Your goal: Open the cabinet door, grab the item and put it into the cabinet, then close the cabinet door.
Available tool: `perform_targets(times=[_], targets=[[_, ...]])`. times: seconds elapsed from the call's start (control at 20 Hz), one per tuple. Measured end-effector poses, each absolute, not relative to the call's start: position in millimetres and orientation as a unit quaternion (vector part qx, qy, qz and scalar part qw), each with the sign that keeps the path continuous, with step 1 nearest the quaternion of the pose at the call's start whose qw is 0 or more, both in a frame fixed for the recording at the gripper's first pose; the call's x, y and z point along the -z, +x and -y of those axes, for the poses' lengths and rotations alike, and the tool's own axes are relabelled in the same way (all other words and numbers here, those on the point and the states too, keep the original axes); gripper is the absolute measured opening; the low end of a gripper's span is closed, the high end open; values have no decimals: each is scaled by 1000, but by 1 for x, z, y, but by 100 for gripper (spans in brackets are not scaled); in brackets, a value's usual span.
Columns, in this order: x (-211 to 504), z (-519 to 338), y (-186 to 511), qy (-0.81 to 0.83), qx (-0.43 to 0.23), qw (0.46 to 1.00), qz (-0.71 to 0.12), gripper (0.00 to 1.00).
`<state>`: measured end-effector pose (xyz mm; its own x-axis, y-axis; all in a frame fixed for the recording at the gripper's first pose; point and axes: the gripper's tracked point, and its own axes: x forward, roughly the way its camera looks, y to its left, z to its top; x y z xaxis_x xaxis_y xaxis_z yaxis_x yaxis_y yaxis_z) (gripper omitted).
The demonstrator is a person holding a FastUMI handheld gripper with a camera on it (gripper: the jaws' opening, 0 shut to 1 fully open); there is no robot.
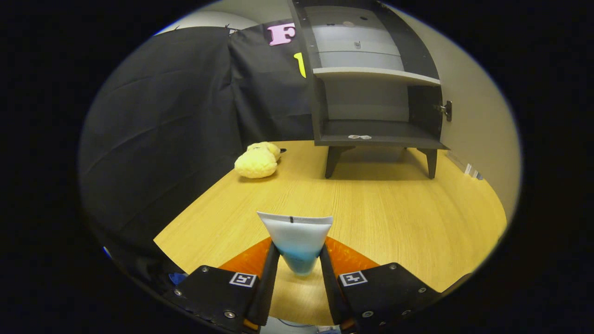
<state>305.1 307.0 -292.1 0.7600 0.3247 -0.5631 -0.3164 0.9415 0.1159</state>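
Now the claw (299, 260) is clamped on a tube (297, 241), both fingers (268, 283) pressing its sides; the tube's flat crimped end sticks up ahead of the fingertips. Beneath lies a wooden table (394, 213). Well beyond the fingers and a little right stands the cabinet (371, 93) on short legs, its door swung open and its lower shelf and upper shelf visible. Beyond and to the left, a yellow plush toy (257, 161) lies on the table near the cabinet's foot.

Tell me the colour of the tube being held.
White fading to blue, tube in hand-held gripper, gripper view.
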Motion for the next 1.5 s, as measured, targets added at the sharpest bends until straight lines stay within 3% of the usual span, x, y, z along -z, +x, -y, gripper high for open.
perform_targets(times=[1.5], targets=[[-4, -211, 529, 20, -113, 985, -132, 50]])
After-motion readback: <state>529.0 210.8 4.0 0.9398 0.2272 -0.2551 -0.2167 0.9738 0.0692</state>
